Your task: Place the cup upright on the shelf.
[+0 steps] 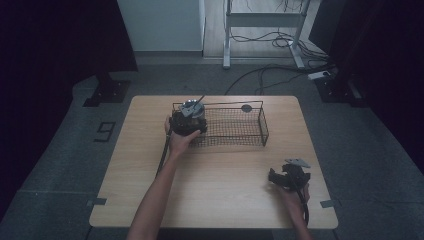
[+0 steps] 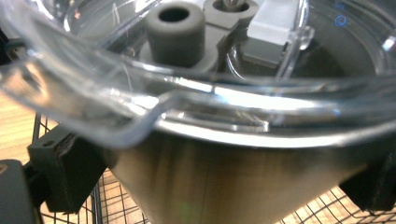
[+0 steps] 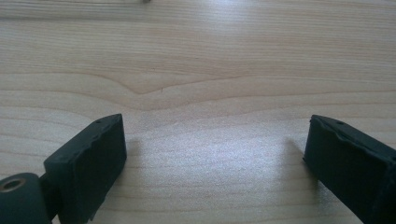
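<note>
One steel cup with clear lid, pinched by left tool, right tool spread

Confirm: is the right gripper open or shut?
Open. The right gripper shows its black jaws spread wide over bare light wooden table, nothing between them.

1. A wire basket sits on the desk, toward its far side.
2. The left gripper is at the basket's left end, its jaws either side of a lidded metal cup.
3. The right gripper is near the desk's front right, well apart from the basket.
</note>
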Demonstrator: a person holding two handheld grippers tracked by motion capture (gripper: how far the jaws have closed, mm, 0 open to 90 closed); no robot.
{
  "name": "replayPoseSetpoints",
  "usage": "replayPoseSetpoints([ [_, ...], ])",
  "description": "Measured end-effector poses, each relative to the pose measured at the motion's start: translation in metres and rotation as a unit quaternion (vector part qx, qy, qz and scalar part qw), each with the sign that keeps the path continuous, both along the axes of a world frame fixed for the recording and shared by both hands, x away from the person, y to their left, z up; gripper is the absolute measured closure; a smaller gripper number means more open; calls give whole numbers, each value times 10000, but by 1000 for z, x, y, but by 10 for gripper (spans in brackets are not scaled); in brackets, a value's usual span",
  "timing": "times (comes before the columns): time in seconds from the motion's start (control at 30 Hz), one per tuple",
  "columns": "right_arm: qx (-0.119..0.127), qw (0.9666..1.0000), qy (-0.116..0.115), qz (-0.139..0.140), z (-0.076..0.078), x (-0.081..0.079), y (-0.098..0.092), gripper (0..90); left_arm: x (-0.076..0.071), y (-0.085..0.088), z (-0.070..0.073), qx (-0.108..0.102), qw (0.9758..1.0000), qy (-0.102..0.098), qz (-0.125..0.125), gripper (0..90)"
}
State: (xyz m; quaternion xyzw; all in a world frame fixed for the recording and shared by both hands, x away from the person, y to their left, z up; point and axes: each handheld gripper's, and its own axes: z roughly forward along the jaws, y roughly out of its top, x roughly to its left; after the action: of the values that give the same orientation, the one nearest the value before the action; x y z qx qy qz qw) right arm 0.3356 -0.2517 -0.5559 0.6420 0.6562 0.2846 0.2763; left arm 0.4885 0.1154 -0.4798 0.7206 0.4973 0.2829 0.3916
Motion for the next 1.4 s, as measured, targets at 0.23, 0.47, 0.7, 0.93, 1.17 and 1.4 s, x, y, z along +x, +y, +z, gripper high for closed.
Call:
replayPoseSetpoints([
  [0.23, -1, 10000, 0, 0, 0, 0, 0, 55, -4, 1, -1, -15, 10000, -39, -7, 34],
  [0.47, -3, 10000, -1, 4, 0, 0, 0, 57, -10, 4, -2, -43, 10000, -81, -25, 38],
  [0.7, -2, 10000, -4, 8, 0, 0, 0, 58, -22, 11, 7, -23, 9997, -235, -90, 40],
  [0.93, -1, 10000, -3, 7, 0, 0, 0, 59, -34, 21, 19, -26, 9995, -270, -149, 2],
  [1.17, 8, 10000, 3, -5, 0, 0, 0, 59, -52, 30, 32, -79, 9993, -284, -213, 0],
  [1.4, 7, 10000, 2, -5, 0, 0, 0, 59, -75, 37, 39, -153, 9988, -315, -355, 0],
])
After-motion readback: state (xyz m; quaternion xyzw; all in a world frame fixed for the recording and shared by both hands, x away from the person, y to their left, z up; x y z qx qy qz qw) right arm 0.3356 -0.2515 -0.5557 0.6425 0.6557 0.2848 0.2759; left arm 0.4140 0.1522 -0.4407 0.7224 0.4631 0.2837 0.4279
